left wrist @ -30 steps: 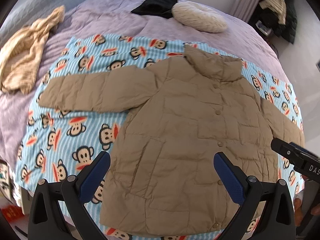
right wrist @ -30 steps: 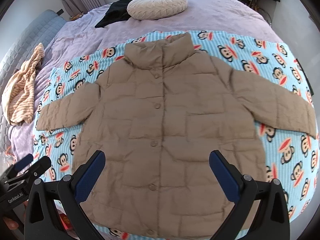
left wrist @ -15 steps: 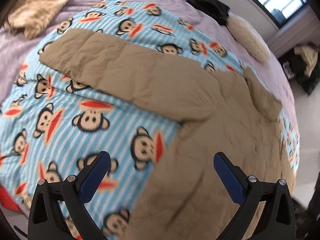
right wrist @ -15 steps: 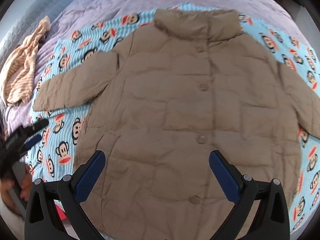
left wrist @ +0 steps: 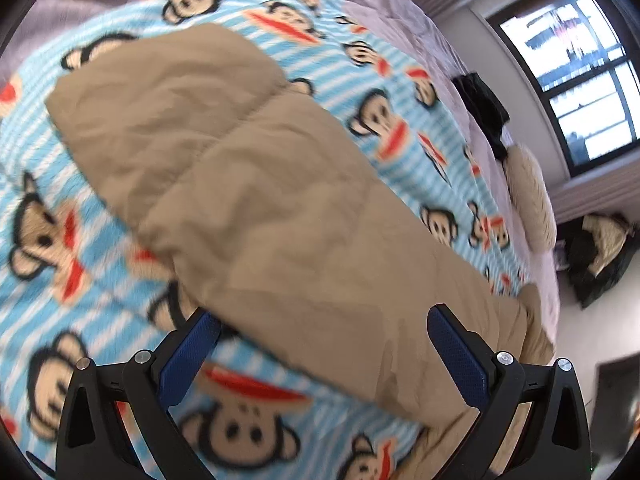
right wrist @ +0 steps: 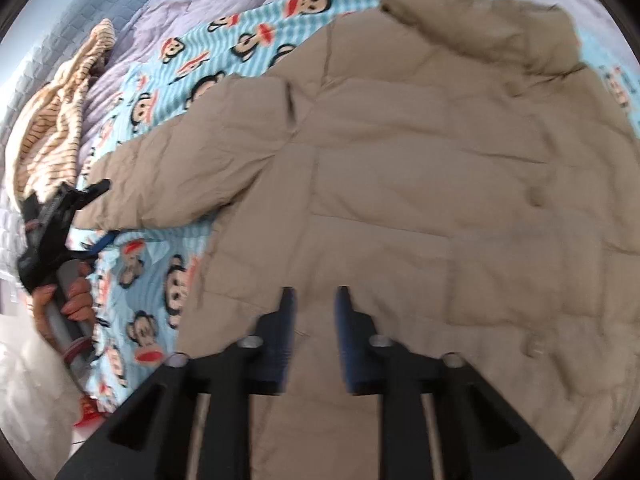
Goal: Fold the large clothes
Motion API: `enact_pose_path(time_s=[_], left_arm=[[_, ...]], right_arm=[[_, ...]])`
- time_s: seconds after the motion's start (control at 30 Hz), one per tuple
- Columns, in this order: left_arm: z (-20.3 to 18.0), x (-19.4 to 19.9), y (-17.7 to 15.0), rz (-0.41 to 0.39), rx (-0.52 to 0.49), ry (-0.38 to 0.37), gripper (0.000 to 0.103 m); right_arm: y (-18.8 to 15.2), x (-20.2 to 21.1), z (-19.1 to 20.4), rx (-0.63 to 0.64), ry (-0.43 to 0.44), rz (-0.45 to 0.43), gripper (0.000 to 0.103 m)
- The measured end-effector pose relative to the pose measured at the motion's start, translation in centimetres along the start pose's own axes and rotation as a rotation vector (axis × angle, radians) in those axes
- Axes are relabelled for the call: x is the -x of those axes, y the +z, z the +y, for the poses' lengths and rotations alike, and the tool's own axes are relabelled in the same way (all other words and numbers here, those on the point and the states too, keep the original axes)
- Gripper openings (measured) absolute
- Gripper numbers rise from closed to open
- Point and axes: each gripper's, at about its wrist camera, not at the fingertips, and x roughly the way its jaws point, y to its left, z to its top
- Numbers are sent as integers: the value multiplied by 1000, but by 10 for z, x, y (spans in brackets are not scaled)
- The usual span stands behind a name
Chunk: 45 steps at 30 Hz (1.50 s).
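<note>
A: Two grippers hover over a tan puffer jacket (right wrist: 420,184) spread flat on a monkey-print blanket (left wrist: 60,320) on a bed. What are the jaws doing?

B: The left gripper (left wrist: 320,360) stands wide apart over the jacket's sleeve (left wrist: 224,168), pressing nothing. The right gripper (right wrist: 314,320) has just been closing; its blue pads (right wrist: 286,332) are narrow above the jacket's lower front, gripping nothing visible.
</note>
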Motion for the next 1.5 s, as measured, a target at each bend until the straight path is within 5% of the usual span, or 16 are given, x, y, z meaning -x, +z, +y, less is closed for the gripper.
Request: enact_pose_path(time_s=[0.27, 0.3, 0.33, 0.4, 0.6, 0.87, 1.03, 1.23, 1.33, 1.5], left_arm=[[2, -16, 32, -50, 45, -38, 99], [2, -15, 34, -60, 43, -35, 78], [1, -16, 38, -52, 35, -37, 43], [-1, -24, 43, 8, 16, -22, 8], [-37, 12, 40, -60, -191, 1, 8], [-147, 54, 14, -116, -473, -111, 8], [-231, 51, -20, -71, -606, -278, 8], [-330, 16, -96, 55, -744, -424, 8], [-363, -20, -152, 143, -833, -399, 8], [-367, -89, -239, 244, -968, -218, 8]], right_arm=[[32, -16, 26, 53, 78, -61, 18], [37, -19, 28, 56, 87, -69, 18], [46, -24, 32, 57, 96, -83, 18], [58, -33, 37, 54, 124, -94, 18], [77, -74, 55, 25, 241, -85, 14], [73, -118, 49, -86, 257, -21, 11], [70, -105, 38, -113, 339, 9, 11], [28, -36, -39, -267, 383, -63, 11], [1, -2, -84, -320, 308, -126, 11], [-42, 32, -153, -409, 150, -174, 12]])
